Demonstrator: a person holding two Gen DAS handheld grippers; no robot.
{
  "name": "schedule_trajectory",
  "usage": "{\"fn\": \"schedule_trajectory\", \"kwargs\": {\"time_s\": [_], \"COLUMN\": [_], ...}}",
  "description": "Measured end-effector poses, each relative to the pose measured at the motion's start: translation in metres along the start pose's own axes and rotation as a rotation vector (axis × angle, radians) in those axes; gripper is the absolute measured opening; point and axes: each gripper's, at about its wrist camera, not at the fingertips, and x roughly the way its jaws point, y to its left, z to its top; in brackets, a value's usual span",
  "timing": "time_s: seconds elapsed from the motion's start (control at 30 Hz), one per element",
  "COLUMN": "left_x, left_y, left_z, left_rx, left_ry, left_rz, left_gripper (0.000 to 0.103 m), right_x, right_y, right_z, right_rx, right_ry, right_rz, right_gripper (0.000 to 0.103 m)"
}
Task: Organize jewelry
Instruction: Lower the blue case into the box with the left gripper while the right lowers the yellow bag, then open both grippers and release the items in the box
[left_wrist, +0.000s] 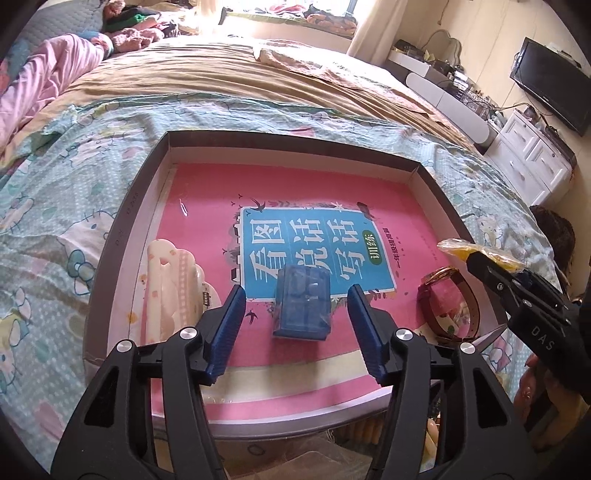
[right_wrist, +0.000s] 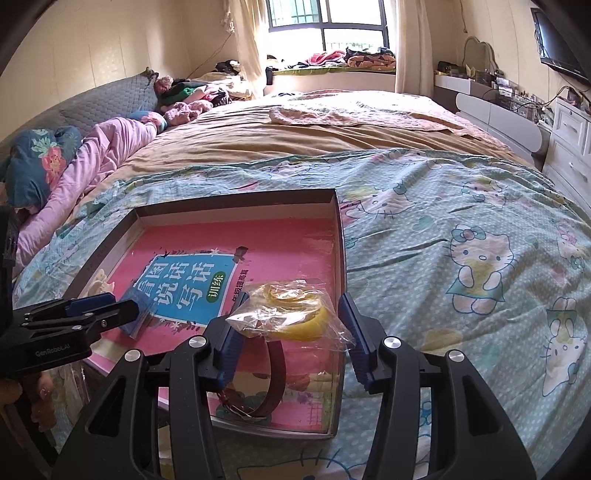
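The left gripper (left_wrist: 295, 310) is held with jaws spread on either side of a small blue box (left_wrist: 303, 304), which lies near the middle of the tray (left_wrist: 288, 142); no contact is seen. The right gripper (right_wrist: 290, 328) has jaws spread around a plastic bag with a yellow bangle (right_wrist: 291, 312); whether it is pinched cannot be told. Under it, by the tray's right wall, a watch (right_wrist: 273, 373) rests. A cream hair clip (left_wrist: 170, 288) lies at the left wall. Sorting is judged barely begun. Open room is left toward the tray's far edge; the right wall stands close.
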Motion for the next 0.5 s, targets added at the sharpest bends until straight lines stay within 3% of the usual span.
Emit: {"fn": "schedule_trajectory", "kwargs": {"time_s": [0.3,0.5], "left_x": [-0.016,-0.026], "left_y": [0.002,0.006], "left_z": [-0.002,-0.002], "left_rx": [-0.015,-0.038], "left_ry": [-0.03,-0.049], "left_rz": [-0.005,-0.002], "left_gripper": [0.056,0.063], "right_x": [-0.004,-0.017], "right_y": [-0.002,-0.004], "right_z": [-0.002,-0.003], "right_rx": [0.015,0.024], "right_ry": [0.007,-0.012], "right_rz": [0.01,0.031], "right_gripper": [0.059,0.074]}}
